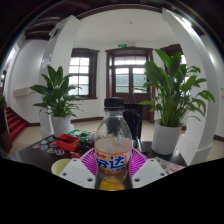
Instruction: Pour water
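A clear plastic bottle (pixel 113 145) with a black cap, an orange and blue label and orange liquid in its base stands upright between my fingers. My gripper (pixel 112 160) is shut on the bottle, with the magenta pads (pixel 90 160) pressing its label from both sides. The bottle appears lifted above a dark table (pixel 35 152). A pale yellow-green cup rim (pixel 61 167) shows just left of the left finger, low beside the bottle.
Two potted leafy plants stand on the table, one at left (pixel 57 100) and one at right (pixel 172 95). Red and green packets (pixel 70 141) lie left of the bottle. A black chair (pixel 135 112) and windows sit behind.
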